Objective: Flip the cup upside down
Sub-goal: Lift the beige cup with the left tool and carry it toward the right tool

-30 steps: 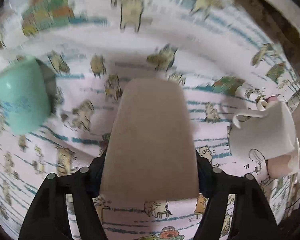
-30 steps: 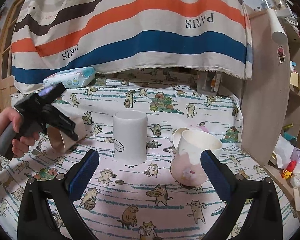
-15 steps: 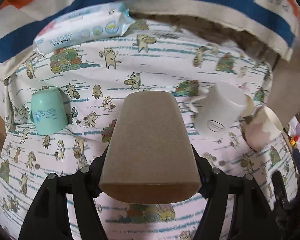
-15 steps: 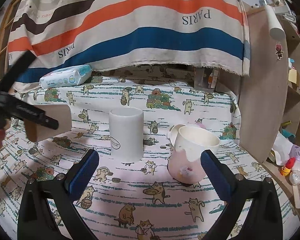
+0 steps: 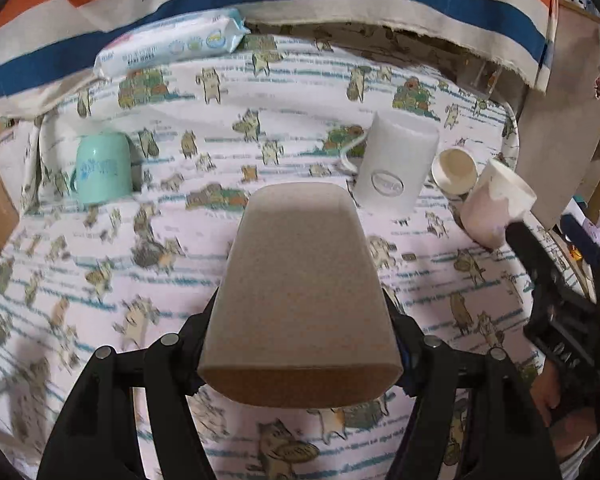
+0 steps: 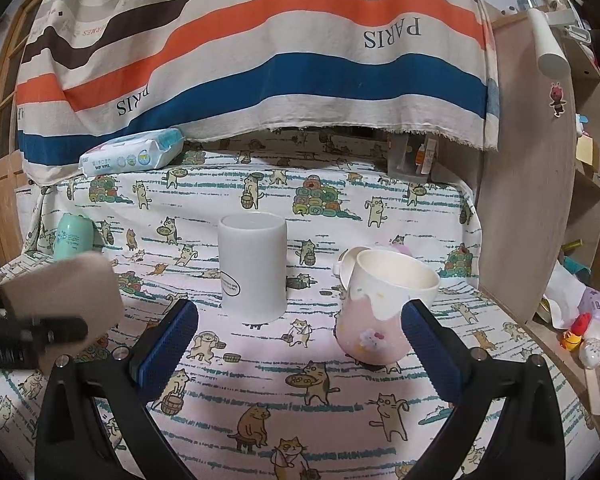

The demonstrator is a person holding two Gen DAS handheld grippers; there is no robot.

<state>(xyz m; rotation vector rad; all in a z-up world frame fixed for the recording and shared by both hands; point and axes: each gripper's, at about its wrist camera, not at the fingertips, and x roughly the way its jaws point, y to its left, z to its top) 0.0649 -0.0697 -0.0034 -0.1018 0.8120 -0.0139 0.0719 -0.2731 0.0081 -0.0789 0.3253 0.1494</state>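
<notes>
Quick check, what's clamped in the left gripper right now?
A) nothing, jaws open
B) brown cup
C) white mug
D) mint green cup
B: the left gripper is shut on the brown cup, which is held off the cat-print cloth; the mint green cup and white mug stand untouched on the cloth.

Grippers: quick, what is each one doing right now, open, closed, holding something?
Left gripper: closed on the brown cup.
Right gripper: open, holding nothing.
</notes>
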